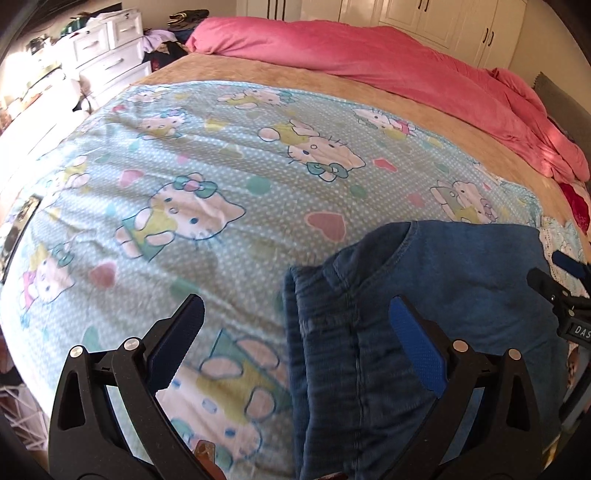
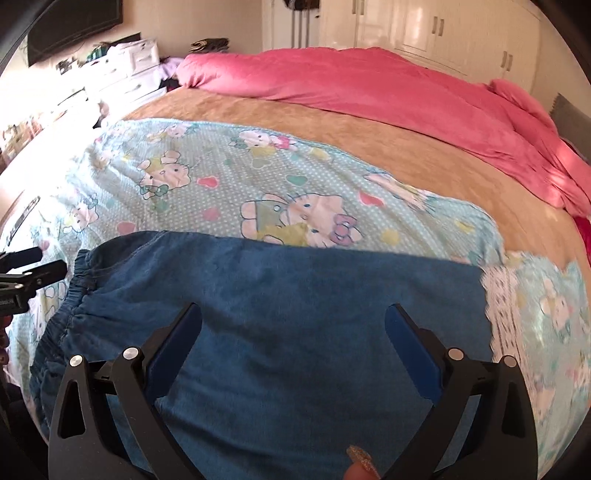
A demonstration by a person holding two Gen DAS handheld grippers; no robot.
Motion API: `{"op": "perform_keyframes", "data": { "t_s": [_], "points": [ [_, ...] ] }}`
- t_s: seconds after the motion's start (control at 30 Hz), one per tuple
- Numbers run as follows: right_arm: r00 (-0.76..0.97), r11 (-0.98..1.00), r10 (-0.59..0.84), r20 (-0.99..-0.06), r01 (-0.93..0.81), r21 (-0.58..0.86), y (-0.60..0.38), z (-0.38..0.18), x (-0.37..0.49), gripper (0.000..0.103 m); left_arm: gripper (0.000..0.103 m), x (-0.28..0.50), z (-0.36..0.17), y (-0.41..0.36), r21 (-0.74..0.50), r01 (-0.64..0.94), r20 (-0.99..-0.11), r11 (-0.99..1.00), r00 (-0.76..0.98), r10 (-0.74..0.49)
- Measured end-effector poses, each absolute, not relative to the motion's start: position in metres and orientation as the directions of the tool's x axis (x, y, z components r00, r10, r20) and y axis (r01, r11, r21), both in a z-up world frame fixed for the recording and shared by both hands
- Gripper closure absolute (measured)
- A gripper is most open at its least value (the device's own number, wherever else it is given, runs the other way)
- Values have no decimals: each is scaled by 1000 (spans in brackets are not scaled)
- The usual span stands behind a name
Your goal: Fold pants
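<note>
Blue denim pants [image 2: 288, 302] lie folded on the light blue cartoon-cat blanket [image 2: 207, 177], with the elastic waistband [image 2: 70, 295] at their left end. In the left wrist view the pants [image 1: 424, 295] fill the lower right. My left gripper [image 1: 295, 317] is open and empty, hovering over the waistband end; its right finger is above the denim, its left finger above the blanket. My right gripper [image 2: 293, 321] is open and empty above the middle of the pants. Each gripper shows at the edge of the other's view, the left gripper [image 2: 26, 273] and the right gripper [image 1: 561, 288].
A pink duvet [image 2: 388, 85] is bunched along the far side of the bed on a tan cover [image 2: 406, 155]. White drawers [image 1: 107, 48] with clutter stand at the far left. White wardrobes [image 2: 443, 33] line the back wall. A white lace-edged cloth [image 2: 498, 295] lies right of the pants.
</note>
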State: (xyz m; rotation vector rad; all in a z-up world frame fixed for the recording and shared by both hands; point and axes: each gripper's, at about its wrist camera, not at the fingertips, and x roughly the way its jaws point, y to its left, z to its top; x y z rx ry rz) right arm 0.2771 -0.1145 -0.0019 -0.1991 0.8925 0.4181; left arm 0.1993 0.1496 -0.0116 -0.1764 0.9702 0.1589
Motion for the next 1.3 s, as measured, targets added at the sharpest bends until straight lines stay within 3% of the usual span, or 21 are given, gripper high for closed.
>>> {"op": "perform_keyframes", "data": {
  "t_s": [0.4, 0.5, 0.57, 0.73, 1.07, 1.1, 1.13, 1.23, 1.3],
  "points": [
    [525, 808, 268, -808, -580, -108, -72, -27, 310, 4, 10, 235, -42, 139, 41, -131, -838, 991, 535, 106],
    [522, 788, 261, -812, -602, -134, -63, -32, 316, 4, 34, 238, -48, 137, 33, -91, -839, 995, 538, 77],
    [517, 781, 258, -816, -609, -139, -59, -34, 321, 4, 60, 238, -51, 136, -10, -50, -842, 999, 539, 18],
    [498, 748, 244, -832, -643, -166, -44, -39, 329, 4, 72, 227, -41, 135, -16, -22, -802, 1000, 597, 0],
    [485, 655, 258, -836, -724, -218, -22, -47, 333, 6, 75, 196, -10, 132, -95, 39, -722, 995, 685, -96],
    [480, 650, 270, -835, -730, -209, -22, -48, 333, 14, 75, 193, -7, 131, -92, 48, -716, 995, 690, -100],
    [449, 640, 306, -839, -750, -168, -23, -49, 331, 34, 75, 191, -5, 129, -92, 58, -712, 994, 694, -107],
    [380, 629, 380, -843, -775, -66, -23, -51, 326, 68, 76, 186, 0, 123, -85, 94, -704, 992, 699, -126],
    [378, 639, 404, -833, -769, -39, -24, -47, 320, 84, 76, 184, 2, 121, -61, 101, -699, 993, 706, -115]
  ]
}}
